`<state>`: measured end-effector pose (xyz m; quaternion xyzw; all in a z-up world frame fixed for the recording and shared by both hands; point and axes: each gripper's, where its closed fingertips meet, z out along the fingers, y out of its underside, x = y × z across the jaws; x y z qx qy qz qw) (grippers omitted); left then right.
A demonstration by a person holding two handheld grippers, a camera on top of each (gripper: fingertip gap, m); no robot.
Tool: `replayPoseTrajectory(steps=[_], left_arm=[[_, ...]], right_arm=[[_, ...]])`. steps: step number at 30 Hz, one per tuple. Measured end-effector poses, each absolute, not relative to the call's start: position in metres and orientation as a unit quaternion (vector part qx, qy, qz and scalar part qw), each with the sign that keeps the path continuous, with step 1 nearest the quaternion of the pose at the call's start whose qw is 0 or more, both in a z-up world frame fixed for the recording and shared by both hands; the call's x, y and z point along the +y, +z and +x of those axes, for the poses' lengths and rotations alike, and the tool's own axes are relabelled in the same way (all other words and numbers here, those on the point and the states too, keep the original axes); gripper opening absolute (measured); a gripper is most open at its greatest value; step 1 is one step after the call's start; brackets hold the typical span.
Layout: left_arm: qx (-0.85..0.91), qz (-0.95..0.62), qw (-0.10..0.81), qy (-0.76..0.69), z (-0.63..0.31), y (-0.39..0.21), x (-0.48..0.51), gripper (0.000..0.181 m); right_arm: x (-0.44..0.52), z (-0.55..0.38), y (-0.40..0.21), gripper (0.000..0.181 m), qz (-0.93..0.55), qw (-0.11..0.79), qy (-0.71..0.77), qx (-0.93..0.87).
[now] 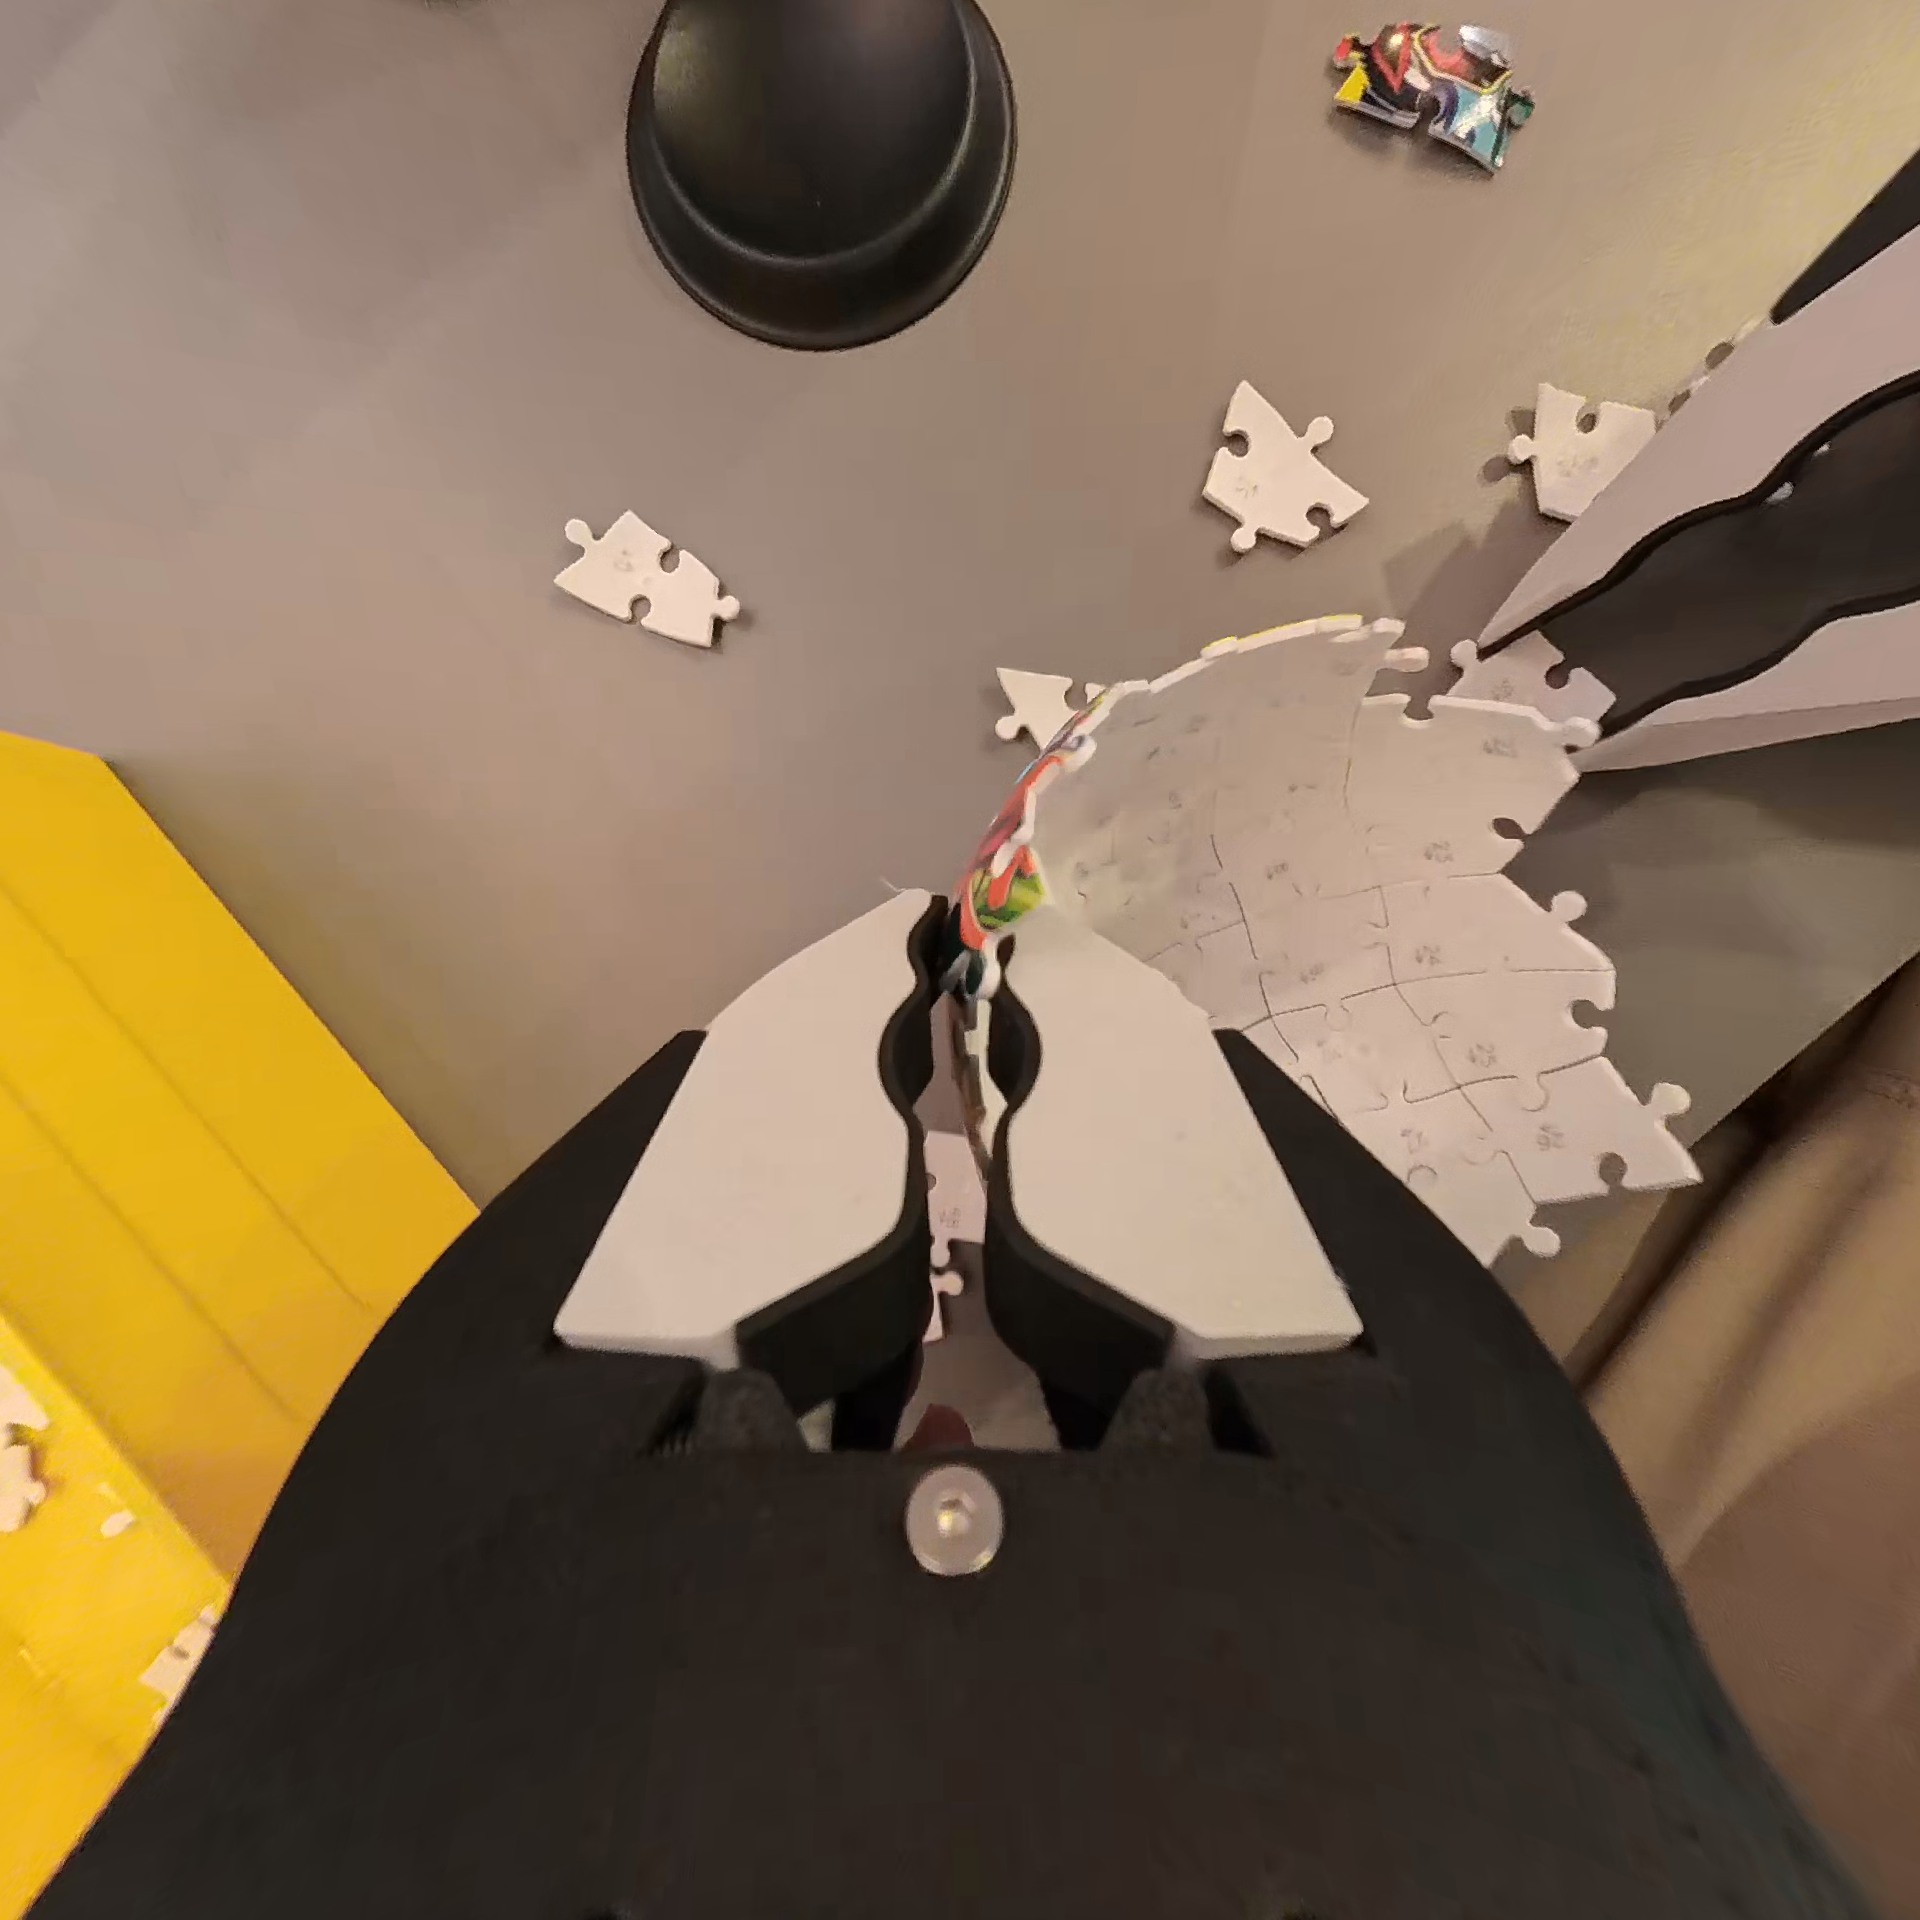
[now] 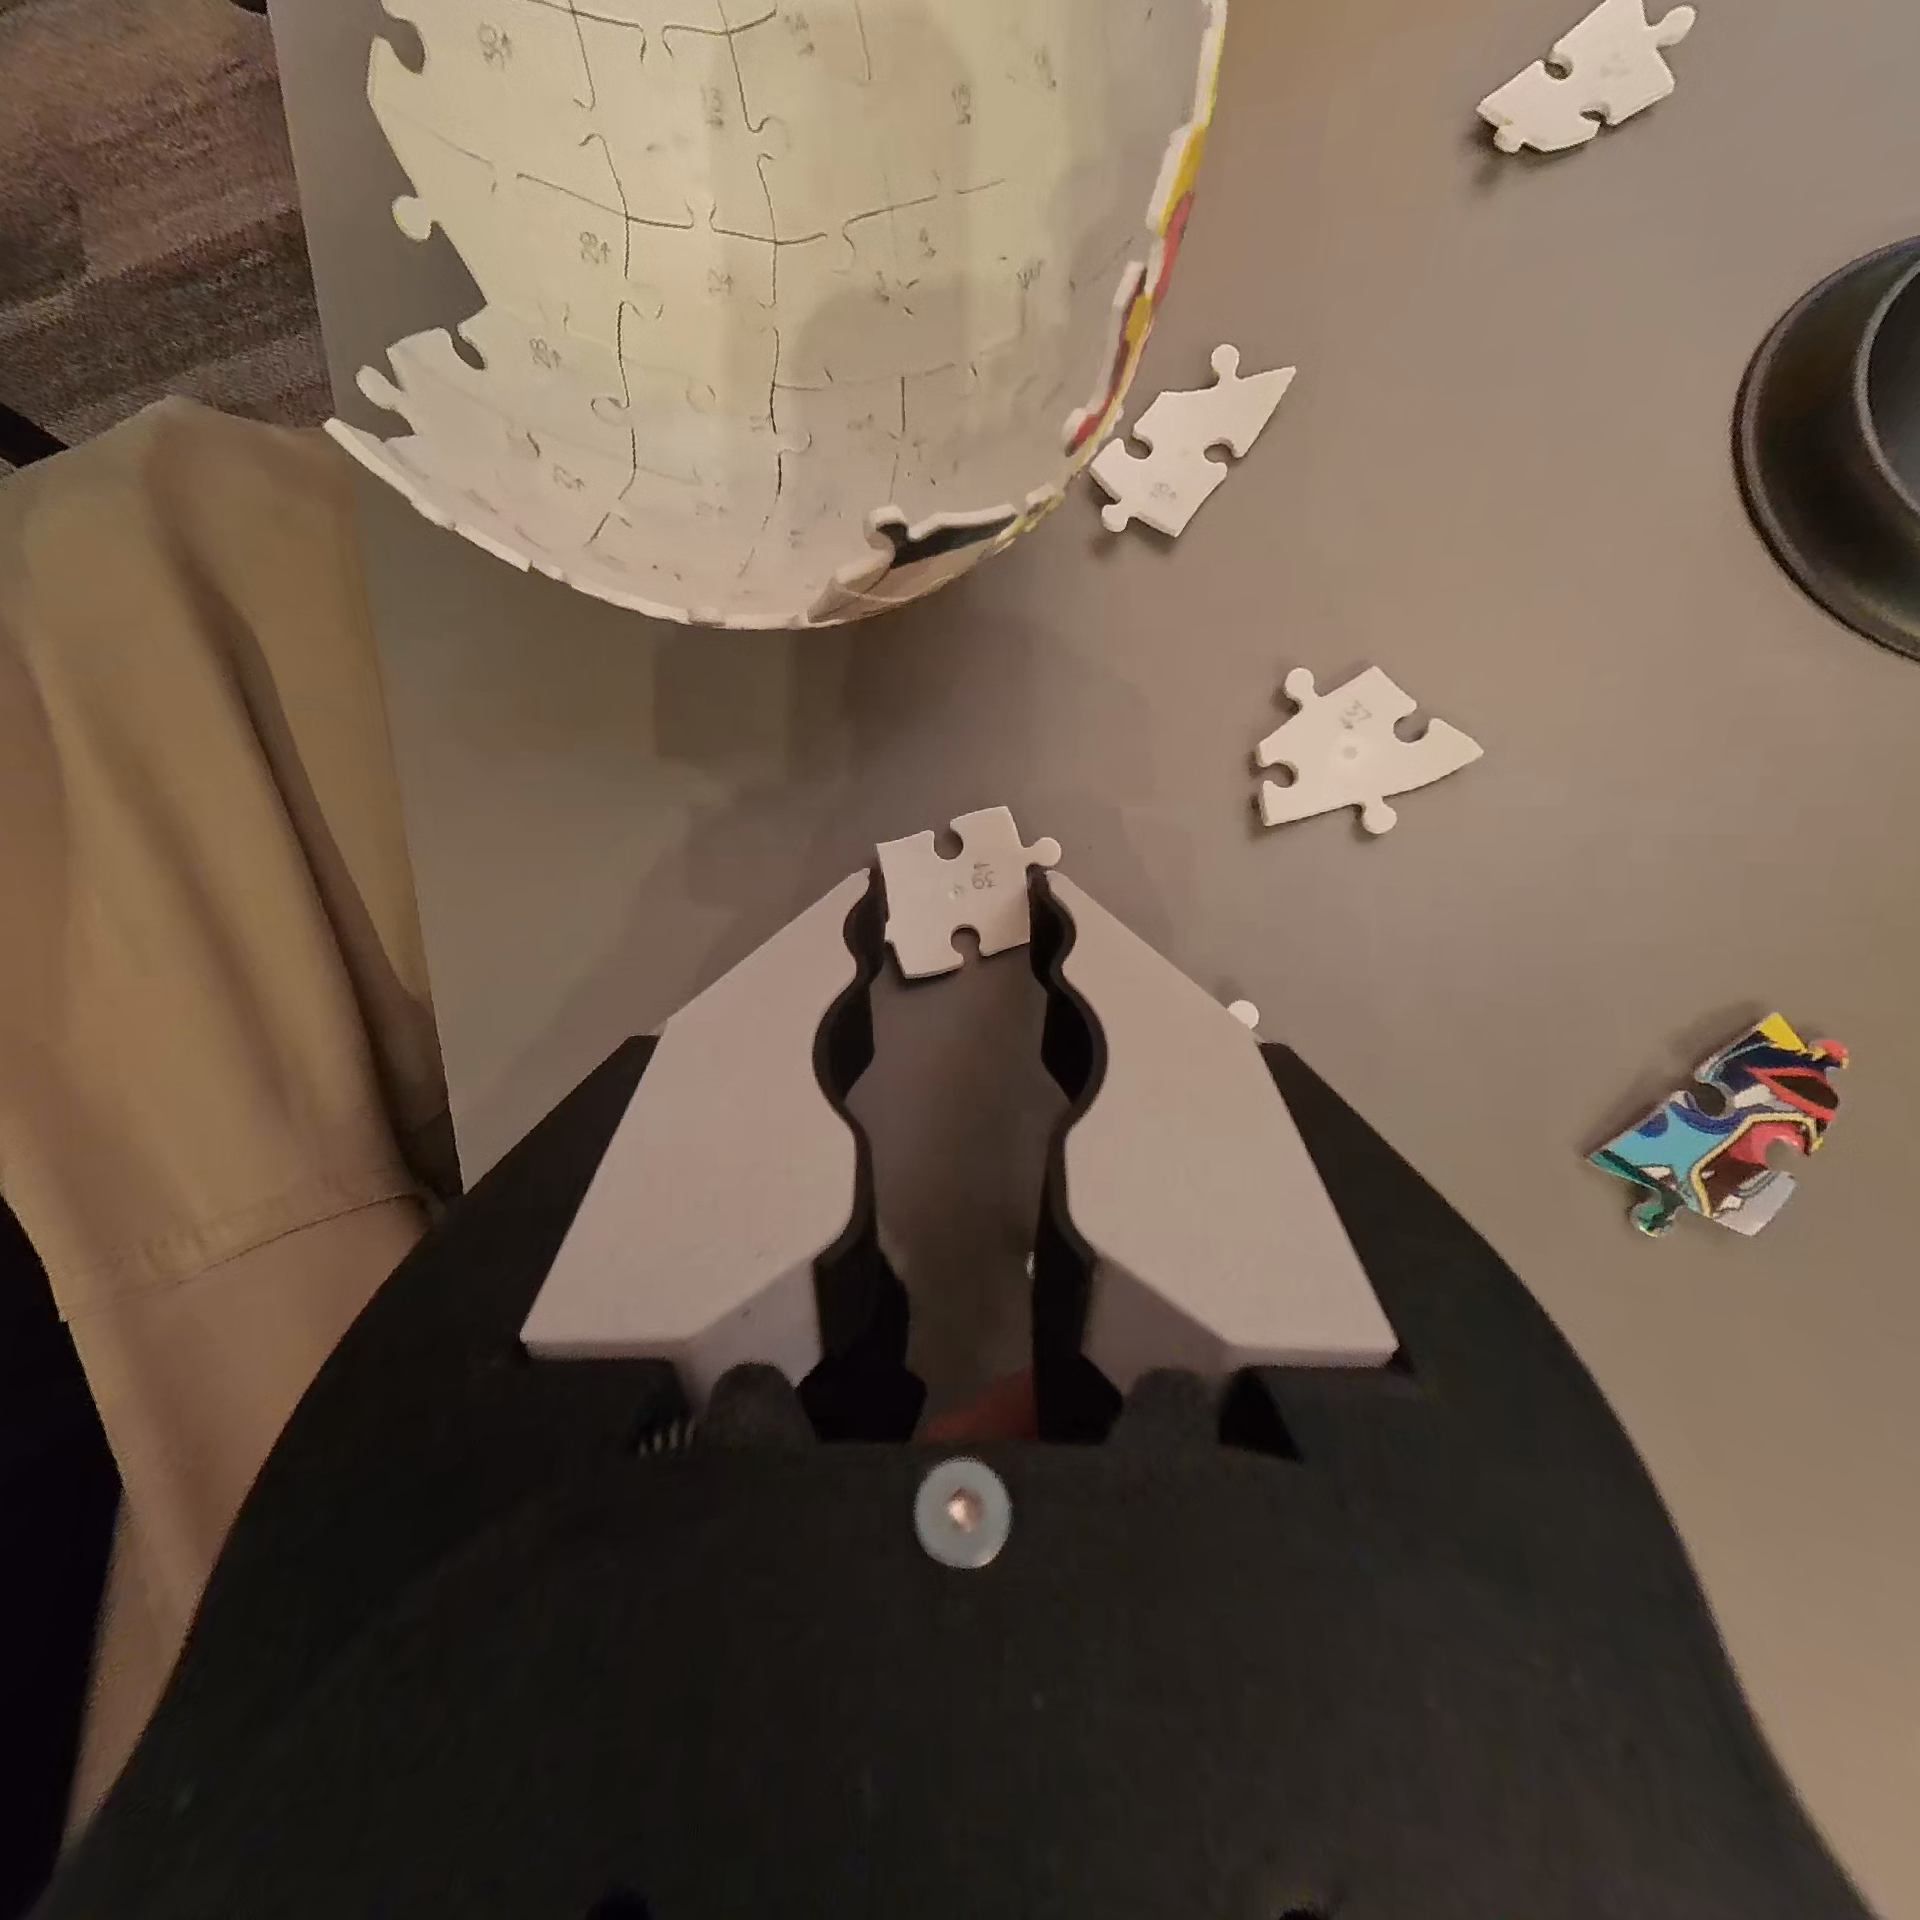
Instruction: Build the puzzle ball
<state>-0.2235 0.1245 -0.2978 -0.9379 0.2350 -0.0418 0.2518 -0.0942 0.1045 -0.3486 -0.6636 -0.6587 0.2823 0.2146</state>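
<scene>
The part-built puzzle ball (image 1: 1340, 935) is a curved shell, white inside and coloured outside. My left gripper (image 1: 966, 925) is shut on its coloured rim and holds it above the grey table (image 1: 416, 520). In the right wrist view the shell (image 2: 769, 312) hangs ahead, hollow side toward me. My right gripper (image 2: 956, 878) is shut on a white puzzle piece (image 2: 951, 904) at its fingertips, a short way below the shell. In the left wrist view the right gripper (image 1: 1538, 696) sits by the shell's far edge with the piece (image 1: 1512, 686).
Loose white pieces (image 1: 644, 577) (image 1: 1283, 473) (image 2: 1361, 748) (image 2: 1195, 447) and a coloured cluster (image 2: 1725, 1132) lie on the table. A black round stand (image 1: 821, 156) is at the back, a yellow box (image 1: 156, 1143) at the left, beige fabric (image 2: 187, 831) at the table's edge. There is about 15 centimeters between the tips of the two grippers.
</scene>
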Motion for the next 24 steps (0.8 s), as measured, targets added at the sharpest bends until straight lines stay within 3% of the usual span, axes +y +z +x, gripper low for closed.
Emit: replayPoseTrajectory(steps=[11,24], left_arm=[[0.223,-0.927,0.292,-0.075,-0.216,-0.296,0.121,0.016],[0.237,-0.908,0.342,-0.053,-0.220,-0.287,0.126,0.005]], right_arm=[[0.103,-0.095,-0.348,0.027,-0.667,0.213,0.289,-0.653],[0.102,-0.096,-0.348,0.027,-0.666,0.211,0.289,-0.654]])
